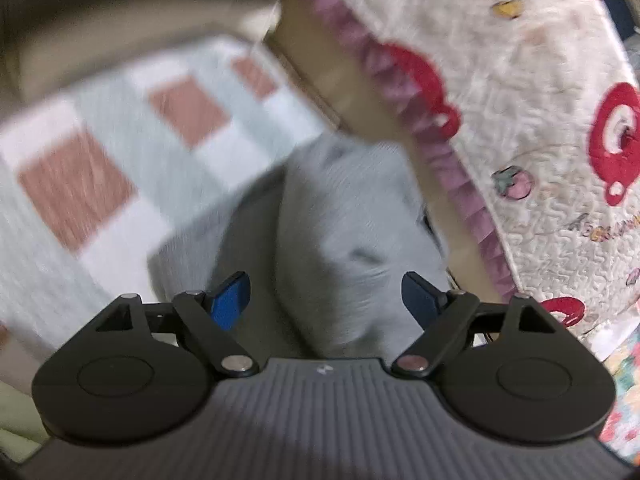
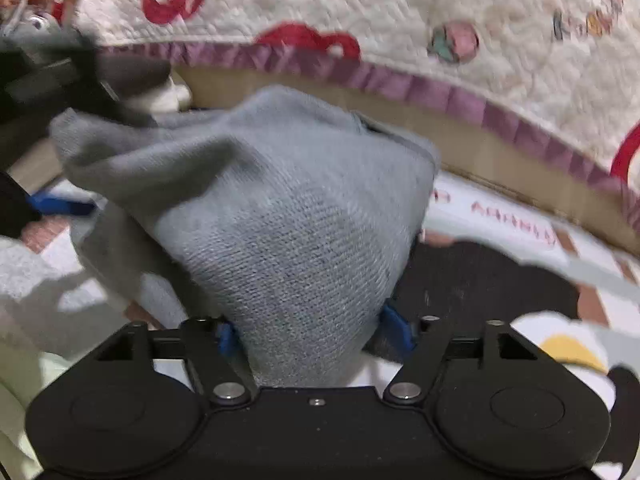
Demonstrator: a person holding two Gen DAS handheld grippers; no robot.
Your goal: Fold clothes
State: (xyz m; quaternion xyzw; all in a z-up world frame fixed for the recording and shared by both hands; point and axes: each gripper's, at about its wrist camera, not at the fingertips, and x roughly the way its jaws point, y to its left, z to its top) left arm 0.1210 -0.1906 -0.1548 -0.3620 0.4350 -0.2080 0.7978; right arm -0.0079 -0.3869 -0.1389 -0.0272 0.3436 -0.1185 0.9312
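Holding the grey knit garment (image 2: 288,216) bunched between your right gripper (image 2: 312,330) fingers, keep it taut above the checked mat (image 1: 92,168); your left gripper (image 1: 326,300) stands spread, pinching nothing, beside the quilt's frilled edge (image 1: 400,92).

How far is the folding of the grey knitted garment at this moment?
Nothing looks folded yet. The right gripper is shut on the grey knitted garment, which hangs bunched above the patterned mat. The left gripper is open, with cloth between its fingers, ungripped. Spreading the garment flat and every fold remain.
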